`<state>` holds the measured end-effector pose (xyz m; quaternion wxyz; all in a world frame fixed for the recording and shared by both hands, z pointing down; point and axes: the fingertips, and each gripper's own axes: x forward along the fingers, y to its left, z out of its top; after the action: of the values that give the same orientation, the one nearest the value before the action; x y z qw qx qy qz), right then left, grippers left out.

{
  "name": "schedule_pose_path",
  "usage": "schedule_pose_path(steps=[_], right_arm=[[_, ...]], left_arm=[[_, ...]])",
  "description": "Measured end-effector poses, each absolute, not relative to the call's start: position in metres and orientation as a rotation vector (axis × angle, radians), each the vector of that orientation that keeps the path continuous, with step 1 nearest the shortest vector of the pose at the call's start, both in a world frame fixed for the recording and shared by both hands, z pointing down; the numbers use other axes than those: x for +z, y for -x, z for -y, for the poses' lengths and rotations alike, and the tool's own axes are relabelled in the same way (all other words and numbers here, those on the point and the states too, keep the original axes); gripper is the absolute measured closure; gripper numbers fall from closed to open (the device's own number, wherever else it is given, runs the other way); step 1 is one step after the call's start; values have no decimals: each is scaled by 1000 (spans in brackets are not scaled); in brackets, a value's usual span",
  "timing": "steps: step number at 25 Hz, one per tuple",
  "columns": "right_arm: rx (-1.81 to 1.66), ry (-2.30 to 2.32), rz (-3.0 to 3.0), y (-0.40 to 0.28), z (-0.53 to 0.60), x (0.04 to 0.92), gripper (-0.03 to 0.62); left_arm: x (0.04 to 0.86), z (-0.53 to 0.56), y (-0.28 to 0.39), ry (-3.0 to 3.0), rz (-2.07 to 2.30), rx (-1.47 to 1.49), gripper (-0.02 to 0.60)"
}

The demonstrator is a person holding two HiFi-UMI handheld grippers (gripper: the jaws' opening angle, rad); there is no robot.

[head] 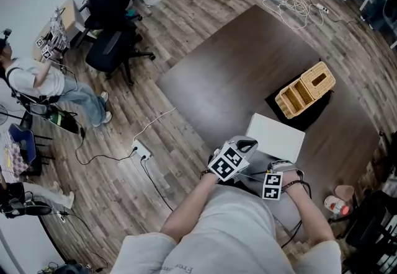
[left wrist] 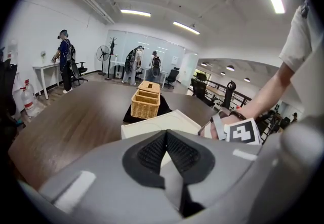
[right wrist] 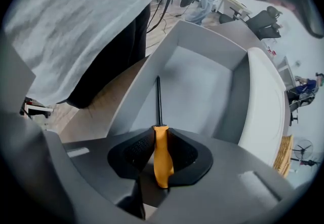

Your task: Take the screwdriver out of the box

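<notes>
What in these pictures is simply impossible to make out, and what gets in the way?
- Right gripper view: the screwdriver's handle end is buried between the right gripper's shut jaws. Its tip, over the box, is too small to identify.
- Head view: both grippers and hands cover the screwdriver.
- Left gripper view: the left gripper's own body hides the box; only the white lid shows.
- The wicker basket's contents: too small in any view.
</notes>
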<state>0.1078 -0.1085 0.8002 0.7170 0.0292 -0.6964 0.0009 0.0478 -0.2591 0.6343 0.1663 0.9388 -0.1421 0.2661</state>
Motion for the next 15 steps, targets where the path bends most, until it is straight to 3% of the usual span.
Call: schedule_pose_path(steps=[15], right_arm=[[16,-89,1548,-113,115,804,516]], left_arm=[[621,256,-56,-2699,433,702,528]])
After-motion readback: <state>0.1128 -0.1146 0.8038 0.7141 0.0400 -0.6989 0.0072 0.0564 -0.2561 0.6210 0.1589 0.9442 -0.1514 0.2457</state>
